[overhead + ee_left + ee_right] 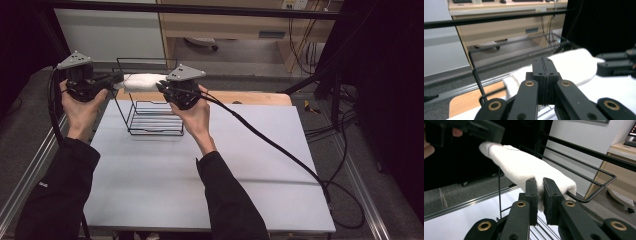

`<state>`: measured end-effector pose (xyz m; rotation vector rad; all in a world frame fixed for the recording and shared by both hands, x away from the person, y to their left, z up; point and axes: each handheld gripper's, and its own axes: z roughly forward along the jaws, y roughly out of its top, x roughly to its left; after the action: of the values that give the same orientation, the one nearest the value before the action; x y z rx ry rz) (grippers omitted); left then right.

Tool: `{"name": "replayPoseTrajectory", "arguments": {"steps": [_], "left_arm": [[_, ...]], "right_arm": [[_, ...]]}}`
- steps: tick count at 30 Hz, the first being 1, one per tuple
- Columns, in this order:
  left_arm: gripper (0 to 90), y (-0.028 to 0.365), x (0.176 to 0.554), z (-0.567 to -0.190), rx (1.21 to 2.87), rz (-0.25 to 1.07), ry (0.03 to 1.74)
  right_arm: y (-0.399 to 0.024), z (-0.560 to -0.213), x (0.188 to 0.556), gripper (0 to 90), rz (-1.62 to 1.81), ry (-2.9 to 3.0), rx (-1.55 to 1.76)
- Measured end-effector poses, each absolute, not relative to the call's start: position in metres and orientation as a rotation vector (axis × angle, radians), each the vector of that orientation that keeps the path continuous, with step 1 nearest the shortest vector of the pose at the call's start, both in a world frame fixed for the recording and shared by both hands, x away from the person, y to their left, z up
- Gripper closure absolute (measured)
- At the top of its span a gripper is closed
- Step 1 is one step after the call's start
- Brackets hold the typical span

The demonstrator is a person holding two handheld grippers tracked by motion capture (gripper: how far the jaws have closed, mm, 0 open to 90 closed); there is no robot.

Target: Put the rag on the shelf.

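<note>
High view first: I have both grippers raised over the far edge of the pale grey tabletop point(200, 170), one at each end of a rolled white cloth towel point(142, 81) that hangs level above the black wire rack point(150, 117). My left gripper point(116, 78) points across toward the right one, and the towel's near end lies at its fingertips. My right gripper point(161, 87) points back toward it and meets the towel's other end. From the left gripper view, my jaws stand pressed flat together, only a thin dark seam running between the pads, and the towel point(574, 65) spreads out just beyond and behind the tips; I cannot tell from here whether a fold of cloth is nipped in that seam. The other gripper's black body sits at the towel's far end, to the right of my fingertips. From the right gripper view, the fingers point(531, 195) are clamped on the towel point(524, 170), a white fold squeezed in the narrow gap between the pads, and the roll runs away from them up and to the left toward the left gripper point(486, 131). The rack's top wire rim point(596, 192) passes just right of my fingertips, beside the towel's near end.
</note>
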<state>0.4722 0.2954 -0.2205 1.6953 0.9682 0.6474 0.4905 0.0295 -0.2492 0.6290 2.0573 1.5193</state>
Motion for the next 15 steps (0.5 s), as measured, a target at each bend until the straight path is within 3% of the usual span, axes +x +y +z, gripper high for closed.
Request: {"name": "replayPoseTrajectory", "arguments": {"steps": [15], "left_arm": [[89.9,0.297,0.474,-0.24,1.733,0.608,0.98]], "right_arm": [[0.031,-0.252,0.49,79.6,1.497,2.071,0.616]]}}
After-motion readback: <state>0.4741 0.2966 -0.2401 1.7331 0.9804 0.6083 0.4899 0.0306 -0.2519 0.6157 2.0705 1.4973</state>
